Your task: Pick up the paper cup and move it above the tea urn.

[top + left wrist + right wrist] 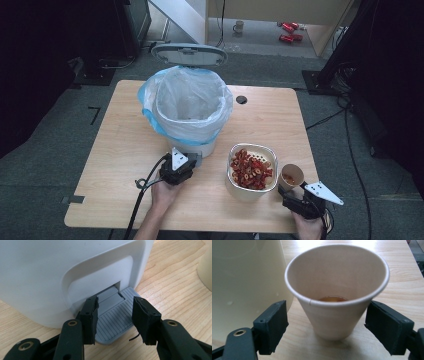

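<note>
Right gripper (pixel 327 327) jaws spread wide, paper cup (pixel 337 287) standing between them untouched; left gripper (pixel 115 320) nearly clenched, pressing the bin pedal (pixel 113 322) — next: squeeze cup, lift toward open bin (pixel 187 107).

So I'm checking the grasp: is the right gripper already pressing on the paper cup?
No: in the right gripper view the paper cup stands between the right gripper pads with a gap on each side.

One bin (pixel 187 107), one bowl (pixel 239 189), one cup (pixel 291 176)
</note>
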### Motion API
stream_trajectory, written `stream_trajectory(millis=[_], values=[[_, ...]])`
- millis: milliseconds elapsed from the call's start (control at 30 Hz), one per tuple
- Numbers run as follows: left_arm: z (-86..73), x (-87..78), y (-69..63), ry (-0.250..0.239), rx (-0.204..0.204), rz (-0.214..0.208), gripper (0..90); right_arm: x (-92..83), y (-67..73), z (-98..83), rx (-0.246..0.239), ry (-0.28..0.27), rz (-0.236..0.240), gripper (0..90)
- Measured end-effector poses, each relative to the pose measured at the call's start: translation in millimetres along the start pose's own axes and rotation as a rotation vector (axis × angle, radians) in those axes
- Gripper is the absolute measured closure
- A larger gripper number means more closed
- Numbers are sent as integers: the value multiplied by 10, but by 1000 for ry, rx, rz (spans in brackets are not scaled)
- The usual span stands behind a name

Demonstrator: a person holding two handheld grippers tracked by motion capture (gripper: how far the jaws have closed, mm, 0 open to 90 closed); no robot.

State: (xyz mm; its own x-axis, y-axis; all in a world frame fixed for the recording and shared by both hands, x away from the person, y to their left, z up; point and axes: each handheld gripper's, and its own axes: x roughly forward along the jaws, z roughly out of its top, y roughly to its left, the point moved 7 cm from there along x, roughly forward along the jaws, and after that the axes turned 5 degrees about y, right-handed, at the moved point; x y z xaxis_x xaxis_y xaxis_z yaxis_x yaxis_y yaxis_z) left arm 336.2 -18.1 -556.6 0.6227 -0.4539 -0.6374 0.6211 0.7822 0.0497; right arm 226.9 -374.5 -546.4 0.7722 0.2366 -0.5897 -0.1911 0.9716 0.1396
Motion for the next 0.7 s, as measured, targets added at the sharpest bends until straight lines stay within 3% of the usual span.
stream_trajectory(millis=[433, 700], values=[[-2, -2, -1, 3, 5, 2, 564, 136, -39, 43, 4, 13, -25, 215], [-3, -3, -2, 3, 5, 2, 564, 152, -50, 48, -8, -13, -44, 275]])
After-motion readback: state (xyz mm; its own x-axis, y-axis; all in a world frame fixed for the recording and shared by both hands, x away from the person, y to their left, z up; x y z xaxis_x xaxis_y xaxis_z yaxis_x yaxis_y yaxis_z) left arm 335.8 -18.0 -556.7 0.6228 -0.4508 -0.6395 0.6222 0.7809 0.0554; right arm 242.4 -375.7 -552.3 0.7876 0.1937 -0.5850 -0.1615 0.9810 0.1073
